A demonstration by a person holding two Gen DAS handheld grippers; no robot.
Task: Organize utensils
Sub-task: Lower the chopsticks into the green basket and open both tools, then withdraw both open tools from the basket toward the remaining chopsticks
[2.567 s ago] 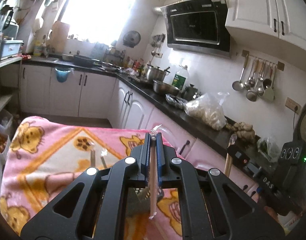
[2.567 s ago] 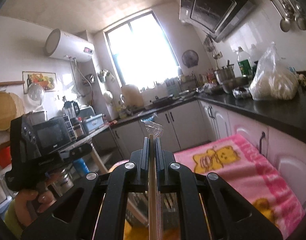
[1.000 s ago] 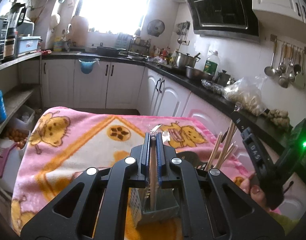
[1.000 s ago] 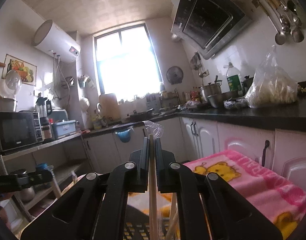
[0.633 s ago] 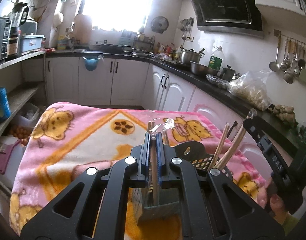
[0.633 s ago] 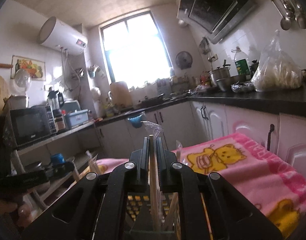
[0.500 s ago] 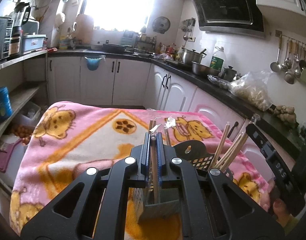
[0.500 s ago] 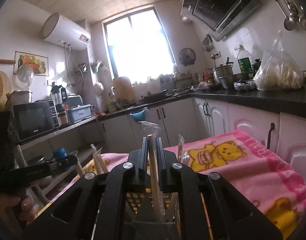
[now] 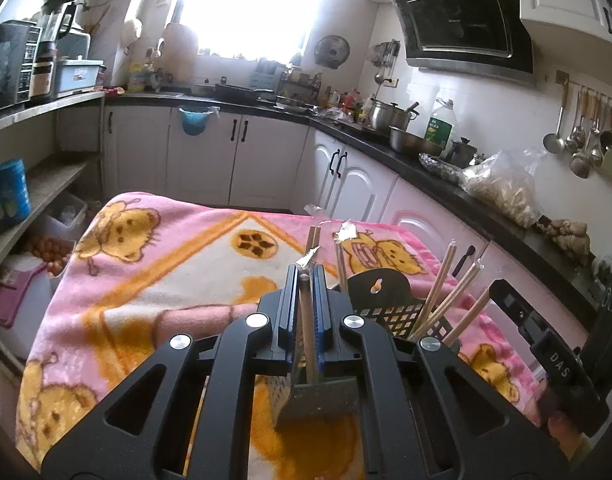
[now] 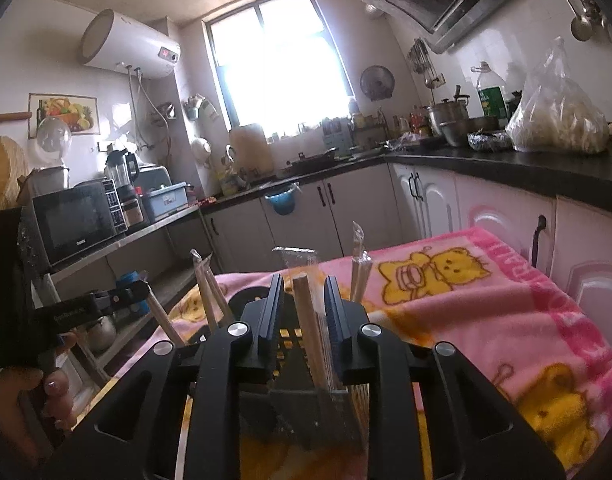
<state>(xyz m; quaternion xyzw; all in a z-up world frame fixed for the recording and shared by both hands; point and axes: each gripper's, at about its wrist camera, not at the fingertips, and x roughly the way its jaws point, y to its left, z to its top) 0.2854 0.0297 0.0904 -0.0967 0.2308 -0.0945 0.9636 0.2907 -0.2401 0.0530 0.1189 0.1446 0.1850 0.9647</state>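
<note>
Left claw (image 9: 304,280): closed narrow on a wrapped pair of chopsticks (image 9: 307,336), upright between the blue pads, lower end down inside the basket.
Right claw (image 10: 304,300): jaws parted, a wrapped pair of chopsticks (image 10: 311,336) standing loose in the gap, touching neither pad as far as visible, leaning slightly.
Basket (image 9: 389,312): black, perforated, standing on the blanket, directly beneath both claws; from the right wrist view, dark compartment walls (image 10: 290,400) visible under the jaws.
Other chopsticks (image 9: 441,292): several pairs in clear wrappers, tilted outward from the right part of the basket; more upright behind the left claw (image 9: 339,256).
Blanket (image 9: 146,276): pink and orange, bear pattern, spread under the basket.
Left hand (image 10: 46,392): low at the left edge of the right wrist view, wrapped around its claw's handle.
Right hand: only a sliver near the lower right corner of the left wrist view, too little to judge.
Counter (image 9: 425,168): black, well behind, with pots and a filled plastic bag (image 9: 501,188).
</note>
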